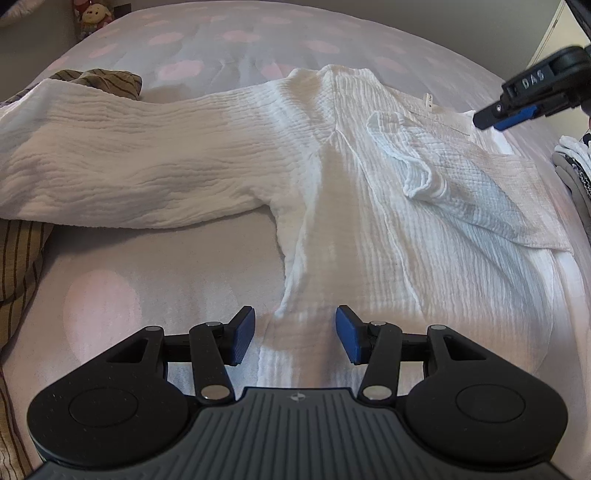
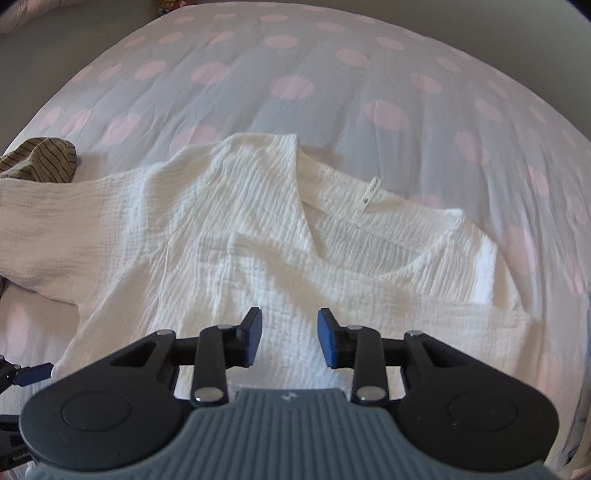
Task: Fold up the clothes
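Risk lies in thin crinkled cloth: both grippers, left gripper [image 1: 295, 338] and right gripper [image 2: 290, 338], hover with empty parted jaws over the white shirt [image 2: 280, 236], so a shallow pinch could drag one layer and skew the fold.

The white crinkled cotton shirt [image 2: 295, 236] lies on the pink-dotted bedsheet [image 2: 295, 74], ahead of the right gripper [image 2: 290, 341]; the brown striped cloth [image 2: 40, 158] sits far left.

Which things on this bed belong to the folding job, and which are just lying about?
Job: white crinkled cotton top, left gripper, right gripper.
Lying about: brown striped cloth, grey and white garments at the bed's edge, stuffed toy.
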Demonstrator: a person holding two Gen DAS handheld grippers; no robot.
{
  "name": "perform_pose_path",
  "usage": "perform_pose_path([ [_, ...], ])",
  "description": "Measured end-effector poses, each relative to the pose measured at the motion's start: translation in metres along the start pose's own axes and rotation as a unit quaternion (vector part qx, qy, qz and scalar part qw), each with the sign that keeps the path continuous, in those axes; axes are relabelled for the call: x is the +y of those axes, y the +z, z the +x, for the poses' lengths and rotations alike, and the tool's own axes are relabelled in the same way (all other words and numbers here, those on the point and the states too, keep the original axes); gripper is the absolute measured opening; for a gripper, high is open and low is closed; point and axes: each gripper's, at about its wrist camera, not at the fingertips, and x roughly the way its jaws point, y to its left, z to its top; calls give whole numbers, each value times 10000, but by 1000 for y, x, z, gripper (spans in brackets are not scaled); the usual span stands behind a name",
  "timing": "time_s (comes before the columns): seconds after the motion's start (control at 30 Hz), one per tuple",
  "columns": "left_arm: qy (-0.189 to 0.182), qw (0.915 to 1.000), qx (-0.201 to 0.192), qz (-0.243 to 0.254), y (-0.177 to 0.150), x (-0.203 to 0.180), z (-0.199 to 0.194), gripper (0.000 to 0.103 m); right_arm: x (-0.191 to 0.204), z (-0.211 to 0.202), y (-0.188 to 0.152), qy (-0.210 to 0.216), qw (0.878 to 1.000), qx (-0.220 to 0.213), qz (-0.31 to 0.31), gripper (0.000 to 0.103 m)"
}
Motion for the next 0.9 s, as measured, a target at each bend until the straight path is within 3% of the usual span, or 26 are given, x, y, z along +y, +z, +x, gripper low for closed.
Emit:
perform_pose_path([
  [0.23, 6, 10000, 44, 30, -1, -1, 4, 46, 41, 15, -37, 777, 9955, -138, -515, 38],
  [0.4, -2, 10000, 55, -5, 0, 1, 5, 46, 63, 36, -37, 672, 9944, -125, -801, 36],
  [0.47, -9, 10000, 58, -37, 0, 3, 6, 46, 66, 41, -37, 621, 9947, -124, -810, 17],
  [0.57, -23, 10000, 50, -73, 1, 4, 6, 46, 64, 37, -37, 808, 9939, -203, -717, 12],
  [0.63, -34, 9999, 43, -99, 1, 5, 6, 46, 64, 32, -38, 1017, 9925, -245, -629, 12],
  [0.8, -51, 9999, 45, -149, 0, 8, 6, 46, 70, 41, -39, 955, 9935, -176, -595, 13],
  [0.9, -66, 9998, 33, -184, -1, 10, 5, 46, 71, 48, -44, 902, 9946, -127, -492, 21],
])
